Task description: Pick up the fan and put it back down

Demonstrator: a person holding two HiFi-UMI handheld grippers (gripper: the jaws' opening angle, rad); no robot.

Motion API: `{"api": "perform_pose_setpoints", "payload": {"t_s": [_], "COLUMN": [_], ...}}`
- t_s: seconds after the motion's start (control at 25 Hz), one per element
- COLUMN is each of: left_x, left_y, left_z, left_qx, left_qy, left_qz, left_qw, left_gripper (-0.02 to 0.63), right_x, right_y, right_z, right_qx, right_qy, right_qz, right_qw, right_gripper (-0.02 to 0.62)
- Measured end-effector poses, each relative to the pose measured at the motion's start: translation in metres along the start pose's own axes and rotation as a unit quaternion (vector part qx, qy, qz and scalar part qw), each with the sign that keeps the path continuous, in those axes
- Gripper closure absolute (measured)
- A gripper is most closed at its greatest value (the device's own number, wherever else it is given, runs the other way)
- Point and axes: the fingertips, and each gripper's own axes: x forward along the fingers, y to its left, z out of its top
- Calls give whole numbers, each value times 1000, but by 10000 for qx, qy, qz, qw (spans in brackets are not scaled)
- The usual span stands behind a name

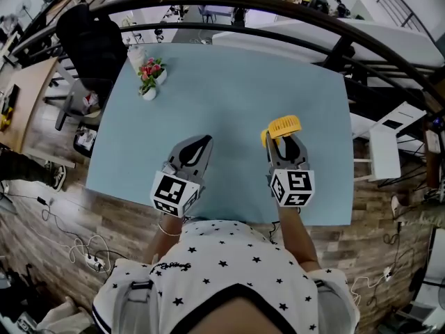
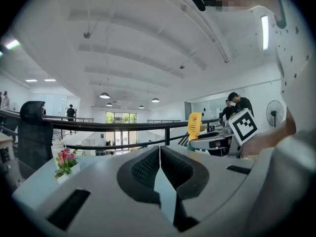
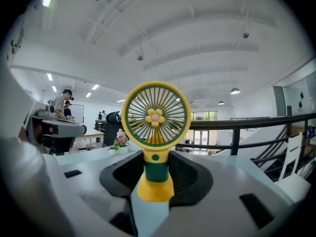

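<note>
The right claw (image 1: pixel 284 145) is clamped on the green neck of the upright fan (image 3: pixel 156 120), low over the surface (image 1: pixel 236 96); the left claw (image 1: pixel 201 145) is closed, empty; released tilted, the top-heavy fan could topple.

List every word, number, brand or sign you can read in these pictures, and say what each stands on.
No words or numbers can be read.
The square markers are black-and-white patterns, not text.
The small print on the shirt is too small to read.
The fan shows no label.
</note>
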Motion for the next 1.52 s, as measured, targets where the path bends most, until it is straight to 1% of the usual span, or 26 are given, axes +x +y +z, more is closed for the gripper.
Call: {"api": "perform_pose_setpoints", "payload": {"t_s": [0.52,1.08,1.52], "left_x": [-11,-19,-19], "left_y": [7,14,17], "left_z": [-7,-16,-18], "left_qx": [-36,-77,-98], "left_qy": [126,256,297], "left_qz": [158,328,378], "left_qw": [9998,9991,9988], "left_gripper": [577,577,577], "right_x": [11,24,31], "right_y": [-5,-9,-12], "right_z": [-40,-82,-112], "right_qx": [35,9,43], "right_qy": [316,720,1016], "right_qz": [-206,-294,-363], "right_qw": [9993,9970,9942], "right_gripper": [439,439,439]}}
